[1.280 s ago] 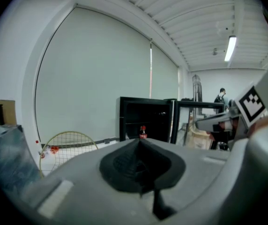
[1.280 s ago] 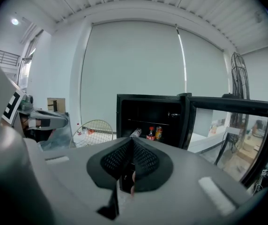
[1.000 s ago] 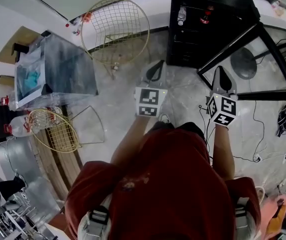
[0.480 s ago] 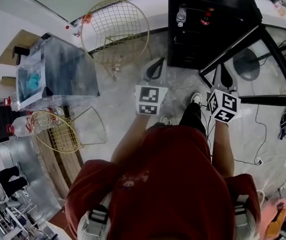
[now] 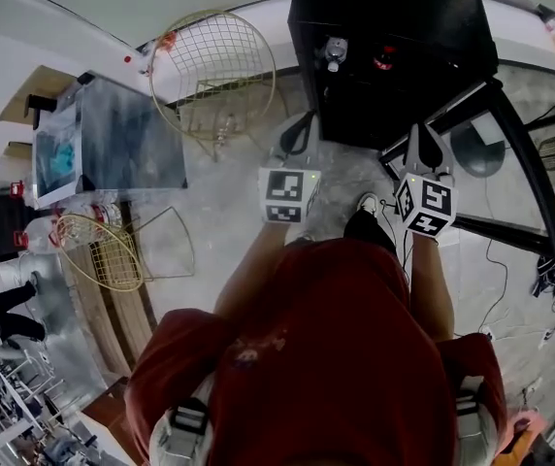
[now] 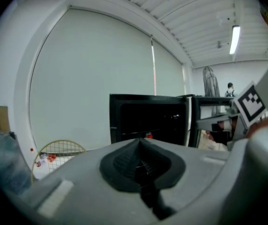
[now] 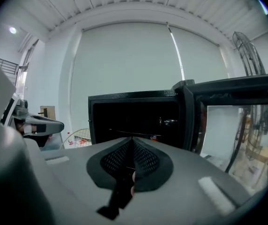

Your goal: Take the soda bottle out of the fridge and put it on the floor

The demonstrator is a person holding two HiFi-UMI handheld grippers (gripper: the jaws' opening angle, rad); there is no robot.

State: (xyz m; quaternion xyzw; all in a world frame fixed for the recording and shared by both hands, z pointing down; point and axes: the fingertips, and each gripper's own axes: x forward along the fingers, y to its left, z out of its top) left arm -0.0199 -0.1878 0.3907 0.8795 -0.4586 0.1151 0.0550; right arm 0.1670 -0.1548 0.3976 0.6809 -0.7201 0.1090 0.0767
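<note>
Boxy black fridge (image 5: 394, 47) nearer now; left claw (image 5: 300, 132) and right claw (image 5: 425, 147) both closed tight, empty.

Red-capped soda bottle (image 5: 384, 59) inside open fridge (image 5: 394, 3)

Head view looks steeply down from overhead onto the floor (image 5: 224, 212) and the open fridge (image 5: 394, 8), which stands near. Left and right gripper views sit lower, side by side, and face roughly level. Both share the fridge front.

fridge (image 5: 404, 17): black, matt | wire chair (image 5: 214, 66): gold metal | floor (image 5: 224, 212): seemingly polished stone
</note>
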